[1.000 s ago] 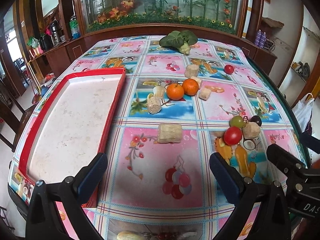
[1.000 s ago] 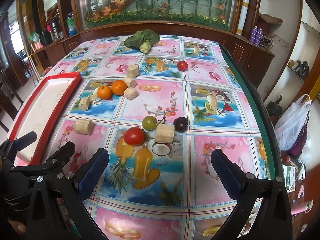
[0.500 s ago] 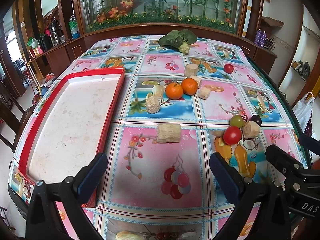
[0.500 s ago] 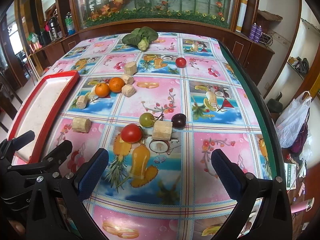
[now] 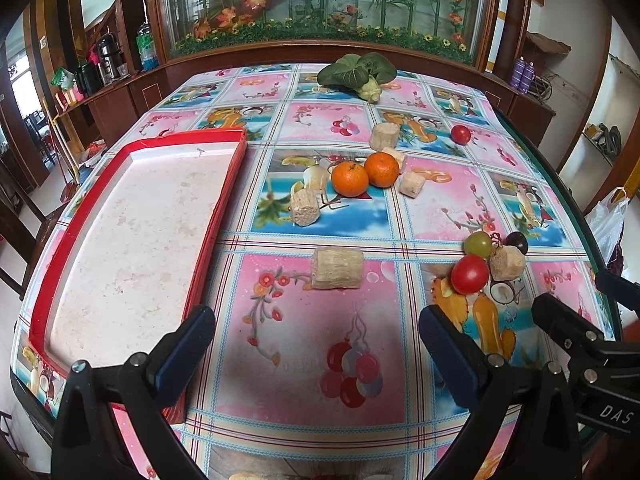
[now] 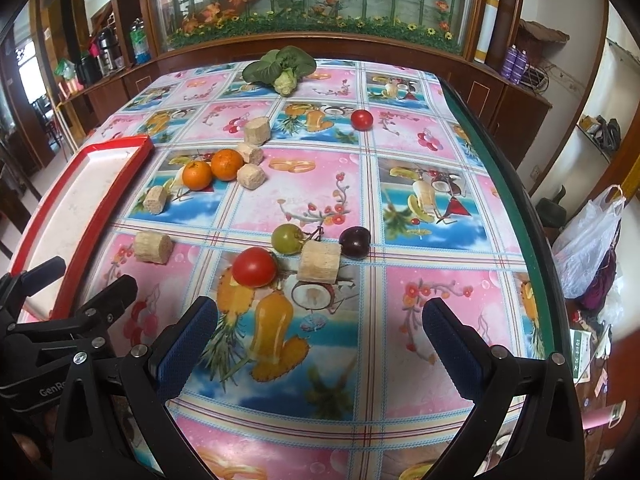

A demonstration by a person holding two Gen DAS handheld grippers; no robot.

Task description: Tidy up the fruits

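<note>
A red-rimmed white tray (image 5: 218,216) (image 6: 100,204) lies on the table's left side, with nothing in it. Two oranges (image 5: 350,179) (image 6: 197,175) sit mid-table among several beige cut stalk pieces (image 5: 337,268) (image 6: 153,247). Nearer the right lie a red tomato (image 5: 470,274) (image 6: 255,267), a green grape (image 5: 478,244) (image 6: 287,238), a dark plum (image 5: 516,242) (image 6: 355,242) and a stalk piece (image 6: 319,266). A second tomato (image 5: 461,134) (image 6: 361,119) lies farther back. My left gripper (image 5: 316,338) is open above the near tablecloth. My right gripper (image 6: 320,330) is open, just short of the tomato cluster.
A leafy green vegetable (image 5: 356,74) (image 6: 282,70) lies at the table's far end. The table's green right edge (image 6: 516,216) drops to a floor with a white plastic bag (image 6: 588,240). Wooden cabinets and a planted glass case stand behind.
Both grippers have crept slightly forward over the table; the fruit cluster looks a little nearer in the right wrist view. Nothing was grasped or displaced.
</note>
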